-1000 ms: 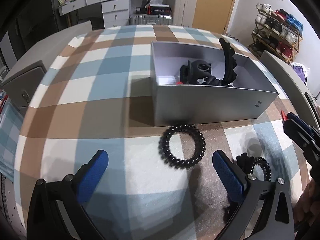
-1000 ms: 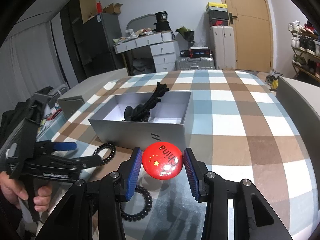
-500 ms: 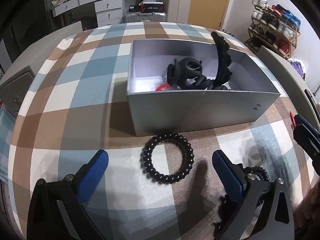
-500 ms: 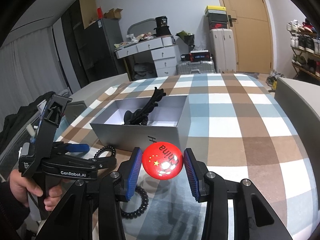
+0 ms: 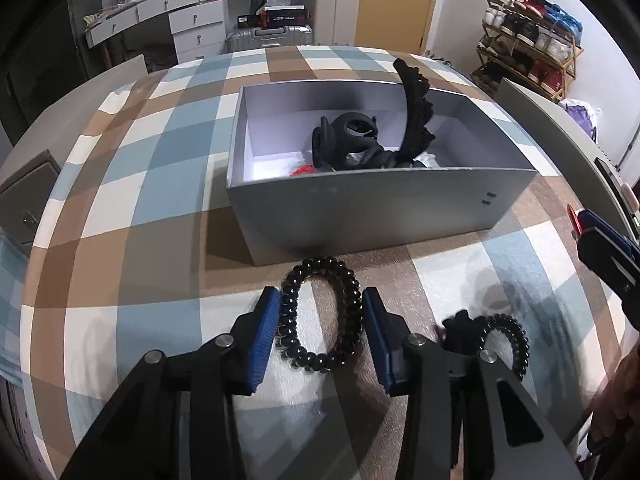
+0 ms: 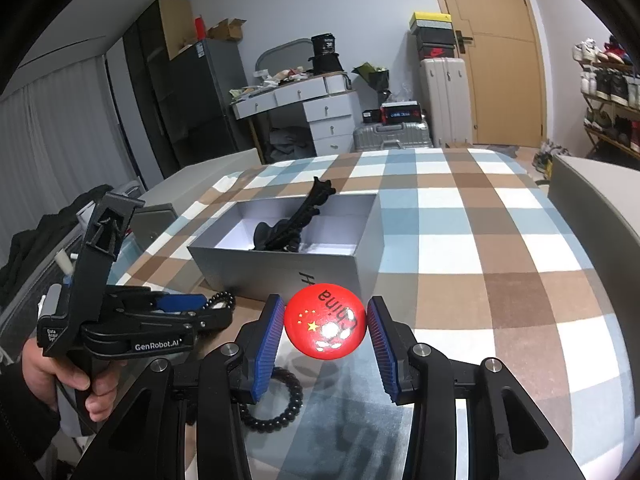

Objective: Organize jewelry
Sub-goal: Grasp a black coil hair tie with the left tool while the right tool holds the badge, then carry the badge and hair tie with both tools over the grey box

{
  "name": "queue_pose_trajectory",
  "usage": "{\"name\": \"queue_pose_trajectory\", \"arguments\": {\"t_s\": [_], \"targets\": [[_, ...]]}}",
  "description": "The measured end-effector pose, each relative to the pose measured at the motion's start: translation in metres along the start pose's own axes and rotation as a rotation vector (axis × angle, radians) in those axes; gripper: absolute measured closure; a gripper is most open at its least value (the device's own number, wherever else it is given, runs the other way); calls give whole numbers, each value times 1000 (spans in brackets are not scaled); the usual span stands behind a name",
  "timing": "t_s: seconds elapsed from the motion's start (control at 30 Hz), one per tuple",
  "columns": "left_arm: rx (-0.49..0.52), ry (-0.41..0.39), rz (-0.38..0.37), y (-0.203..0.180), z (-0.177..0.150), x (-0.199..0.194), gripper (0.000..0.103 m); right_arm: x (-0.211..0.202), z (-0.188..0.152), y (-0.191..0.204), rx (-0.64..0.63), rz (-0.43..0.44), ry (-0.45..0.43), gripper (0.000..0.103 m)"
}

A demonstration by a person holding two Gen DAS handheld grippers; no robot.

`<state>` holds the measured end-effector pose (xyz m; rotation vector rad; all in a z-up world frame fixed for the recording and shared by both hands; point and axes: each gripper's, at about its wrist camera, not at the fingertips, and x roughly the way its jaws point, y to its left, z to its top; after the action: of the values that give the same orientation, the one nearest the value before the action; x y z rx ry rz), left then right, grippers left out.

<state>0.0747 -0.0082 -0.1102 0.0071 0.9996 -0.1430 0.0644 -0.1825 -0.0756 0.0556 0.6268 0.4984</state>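
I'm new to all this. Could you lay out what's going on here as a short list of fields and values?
surface: checked tablecloth
container: open grey box, black hair clips inside
left gripper: closed on black coil hair tie, by the box front
right gripper: holding red badge
loose item: second coil hair tie on the cloth

place: home bedroom | evidence: shoe rack, suitcases, dresser
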Motion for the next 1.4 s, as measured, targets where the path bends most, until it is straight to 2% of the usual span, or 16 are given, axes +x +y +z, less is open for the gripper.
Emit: {"name": "queue_pose_trajectory", "arguments": {"t_s": [0.33, 0.6, 0.9, 1.4], "targets": [[-9, -35, -18, 6, -12, -22, 68, -13, 5, 17, -38, 26, -24, 61], [-26, -113, -47, 14, -10, -55, 68, -17, 13, 28, -37, 65, -30, 61], [-38, -201, -81, 22, 7, -78, 68, -17, 31, 41, -54, 98, -49, 61], [-25, -236, -105, 21, 52, -66, 68, 8, 68, 30, -58, 104, -71, 61]]}}
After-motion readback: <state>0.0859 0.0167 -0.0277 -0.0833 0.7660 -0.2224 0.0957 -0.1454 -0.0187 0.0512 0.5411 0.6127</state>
